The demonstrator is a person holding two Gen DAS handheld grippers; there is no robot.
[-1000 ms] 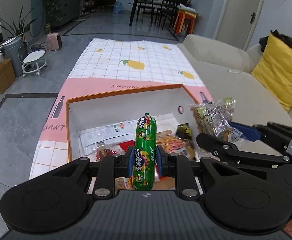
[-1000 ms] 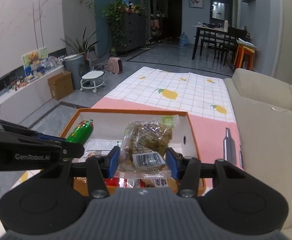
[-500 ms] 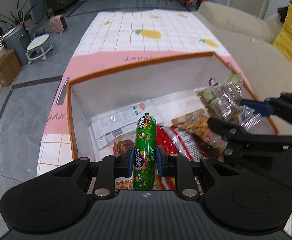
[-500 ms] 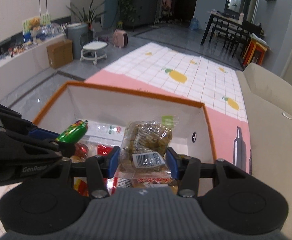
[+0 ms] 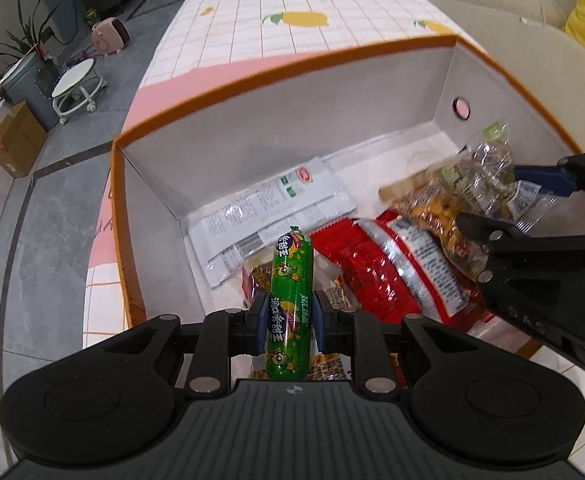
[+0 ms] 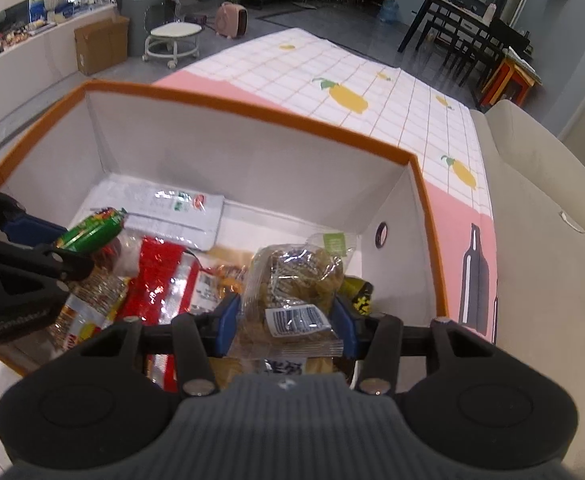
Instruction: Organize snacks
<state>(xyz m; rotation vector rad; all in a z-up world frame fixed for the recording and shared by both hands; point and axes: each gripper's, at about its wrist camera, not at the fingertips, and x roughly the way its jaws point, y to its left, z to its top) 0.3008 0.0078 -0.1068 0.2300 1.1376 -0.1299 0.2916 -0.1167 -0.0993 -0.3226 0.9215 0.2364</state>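
My left gripper [image 5: 288, 322] is shut on a green sausage stick [image 5: 290, 304] and holds it over the near left part of an orange-rimmed white box [image 5: 276, 80]. My right gripper [image 6: 286, 326] is shut on a clear bag of brown snacks [image 6: 292, 280] over the box's near right part; the bag also shows in the left wrist view [image 5: 472, 184]. Inside the box lie a white packet [image 5: 276, 208], a red packet [image 5: 376, 264] and other wrapped snacks. The sausage tip shows in the right wrist view [image 6: 92, 230].
The box [image 6: 252, 116] stands on a pink and white checked cloth [image 6: 372, 100] with lemon prints. A beige sofa [image 6: 544, 240] runs along the right. A cardboard carton [image 6: 100, 46], a white stool [image 6: 174, 38] and a bin stand on the floor at the left.
Both grippers have moved forward and down over the box with their snacks still held. The box interior now fills both views.
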